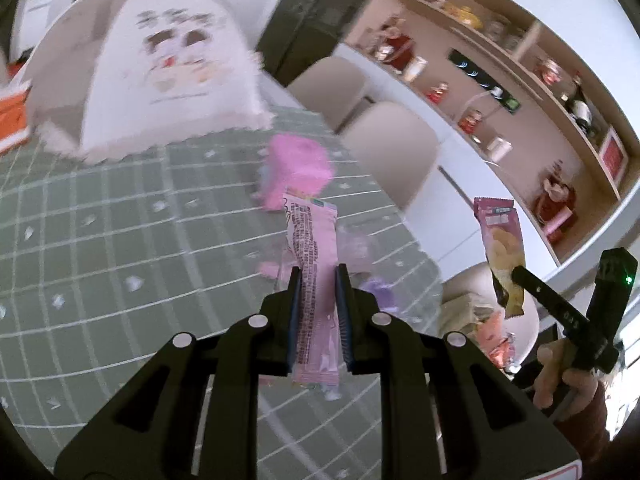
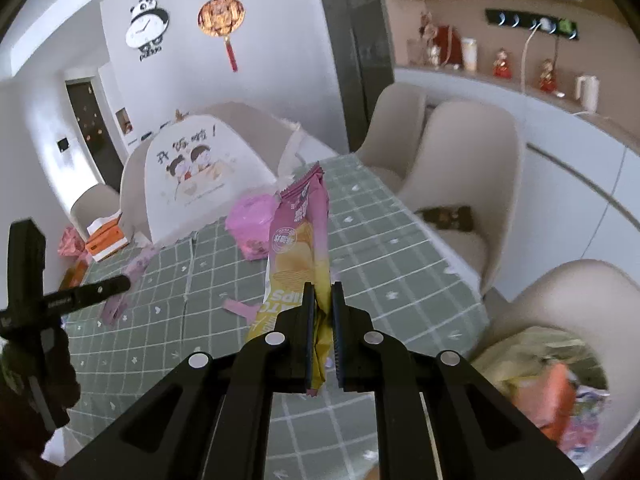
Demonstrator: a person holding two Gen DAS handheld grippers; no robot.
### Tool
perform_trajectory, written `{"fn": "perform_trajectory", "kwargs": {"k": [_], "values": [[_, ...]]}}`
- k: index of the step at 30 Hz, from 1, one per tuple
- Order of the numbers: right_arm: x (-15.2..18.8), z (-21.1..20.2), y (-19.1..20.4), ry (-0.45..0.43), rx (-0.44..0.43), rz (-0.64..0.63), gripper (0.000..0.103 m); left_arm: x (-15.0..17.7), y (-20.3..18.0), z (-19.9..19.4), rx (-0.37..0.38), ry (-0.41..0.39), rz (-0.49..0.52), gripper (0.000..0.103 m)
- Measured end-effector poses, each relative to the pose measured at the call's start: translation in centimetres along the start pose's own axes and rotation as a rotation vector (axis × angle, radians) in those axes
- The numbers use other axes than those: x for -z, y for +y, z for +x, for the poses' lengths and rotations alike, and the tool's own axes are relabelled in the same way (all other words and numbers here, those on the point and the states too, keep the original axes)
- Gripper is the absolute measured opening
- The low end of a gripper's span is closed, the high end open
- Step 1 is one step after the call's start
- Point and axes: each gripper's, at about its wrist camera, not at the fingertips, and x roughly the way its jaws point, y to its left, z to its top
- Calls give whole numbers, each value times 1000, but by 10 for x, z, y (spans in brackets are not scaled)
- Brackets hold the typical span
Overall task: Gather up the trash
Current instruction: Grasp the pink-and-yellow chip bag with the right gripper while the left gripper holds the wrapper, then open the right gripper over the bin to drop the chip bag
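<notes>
Left claw (image 1: 318,276): pressed on a pale pink wrapper (image 1: 312,252) with dense black print, held upright above the counter (image 1: 100,248).
Right claw (image 2: 323,292): pinching a chip bag (image 2: 300,232), pink at the top fading to yellow, with pictured chips and a toothed top edge; it also stands above the counter.
Counter: green cloth with a white grid; a pink packet (image 2: 250,220) and small pink scraps (image 2: 238,307) lie on it beyond the chip bag.
Left view only: the right claw from the side, right of the counter, its hand (image 1: 560,372) gripping the handle, with the chip bag (image 1: 502,256) hanging from it.
Right view only: a chair (image 2: 580,304) right of the counter with wrappers piled on its seat (image 2: 552,392); a panda clock (image 2: 146,30) on the wall behind the counter.
</notes>
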Motion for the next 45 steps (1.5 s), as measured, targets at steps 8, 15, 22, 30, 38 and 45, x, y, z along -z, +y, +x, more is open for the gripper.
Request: {"fn": "perform_trajectory", "kwargs": {"k": [8, 15, 22, 30, 38, 45], "values": [[7, -70, -59, -100, 80, 2, 10, 0, -107, 31, 105, -7, 113, 15], [28, -126, -125, -153, 170, 54, 10, 16, -183, 55, 191, 22, 201, 15], [55, -166, -179, -181, 242, 117, 10, 36, -249, 78, 257, 71, 282, 15], [86, -192, -221, -184, 296, 208, 10, 58, -295, 96, 304, 129, 352, 15], [110, -165, -245, -105, 275, 256, 10, 75, -301, 96, 290, 156, 354, 15], [134, -104, -253, 38, 191, 301, 10, 78, -278, 96, 233, 178, 294, 15]]}}
